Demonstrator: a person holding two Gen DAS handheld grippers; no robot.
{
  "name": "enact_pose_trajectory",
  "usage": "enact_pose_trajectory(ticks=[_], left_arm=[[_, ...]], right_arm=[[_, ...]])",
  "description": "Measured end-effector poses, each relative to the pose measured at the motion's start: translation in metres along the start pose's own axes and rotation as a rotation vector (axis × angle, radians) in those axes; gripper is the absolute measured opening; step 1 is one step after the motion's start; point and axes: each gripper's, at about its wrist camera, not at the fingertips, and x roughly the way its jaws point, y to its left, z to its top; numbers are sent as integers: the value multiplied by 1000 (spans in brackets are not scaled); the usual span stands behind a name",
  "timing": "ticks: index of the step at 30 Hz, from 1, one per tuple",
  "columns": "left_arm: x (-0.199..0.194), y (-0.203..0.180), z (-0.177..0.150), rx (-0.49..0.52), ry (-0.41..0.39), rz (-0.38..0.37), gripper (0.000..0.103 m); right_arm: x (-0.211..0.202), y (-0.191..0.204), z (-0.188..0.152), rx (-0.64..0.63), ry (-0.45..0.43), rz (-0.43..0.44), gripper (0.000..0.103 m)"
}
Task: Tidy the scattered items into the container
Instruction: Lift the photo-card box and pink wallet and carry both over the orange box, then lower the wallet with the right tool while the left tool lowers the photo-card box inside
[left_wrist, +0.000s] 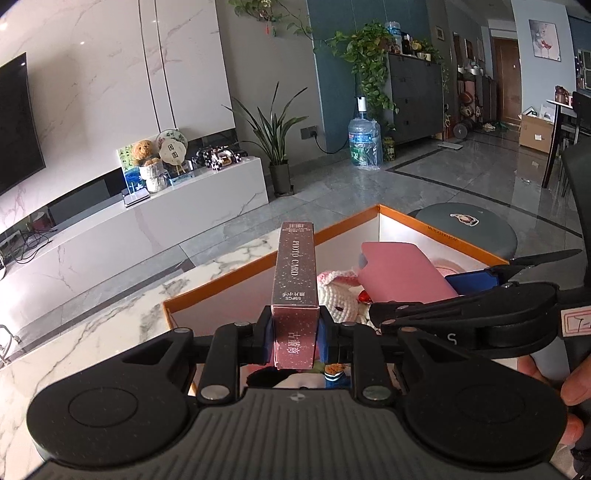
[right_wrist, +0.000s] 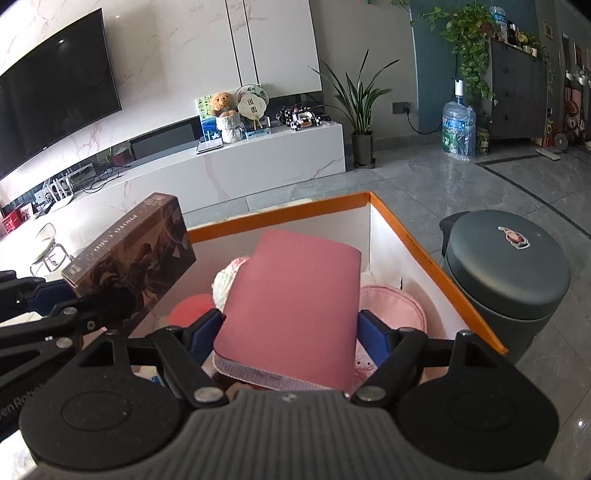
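Note:
My left gripper (left_wrist: 294, 341) is shut on a slim pink "PHOTO CARD" box (left_wrist: 295, 280), held on edge over the near wall of the orange-rimmed white container (left_wrist: 332, 227). That box (right_wrist: 129, 254) shows its dark printed face at the left of the right wrist view. My right gripper (right_wrist: 291, 332) is shut on a pink notebook (right_wrist: 295, 306), held above the container (right_wrist: 436, 269); the notebook (left_wrist: 402, 275) also appears in the left wrist view. Inside the container lie a crocheted white-and-pink doll (left_wrist: 340, 295), a pink fabric item (right_wrist: 395, 310) and something red (right_wrist: 192, 310).
The container sits on a white marble table (left_wrist: 110, 325). A dark round bin (right_wrist: 506, 280) stands just right of it on the grey tiled floor. A white TV console (right_wrist: 236, 162), a potted plant (right_wrist: 360, 110) and a water jug (right_wrist: 458, 129) lie beyond. A hand (left_wrist: 569, 398) grips at the right edge.

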Motion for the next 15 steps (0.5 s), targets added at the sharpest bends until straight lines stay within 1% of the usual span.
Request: enact_pose_trajectory(ticks=[7,9,15], left_arm=[[18,-3,-1,14,39,-20,26],[19,0,-1,4,43,-21,26],[18,7,-3,-21,55,-25,26]], right_arm=[[20,-4,0,-27,76,-30,81],[22,-3,-1,-52,87,-40,81],[23,1,-5,-83,106,-30,81]])
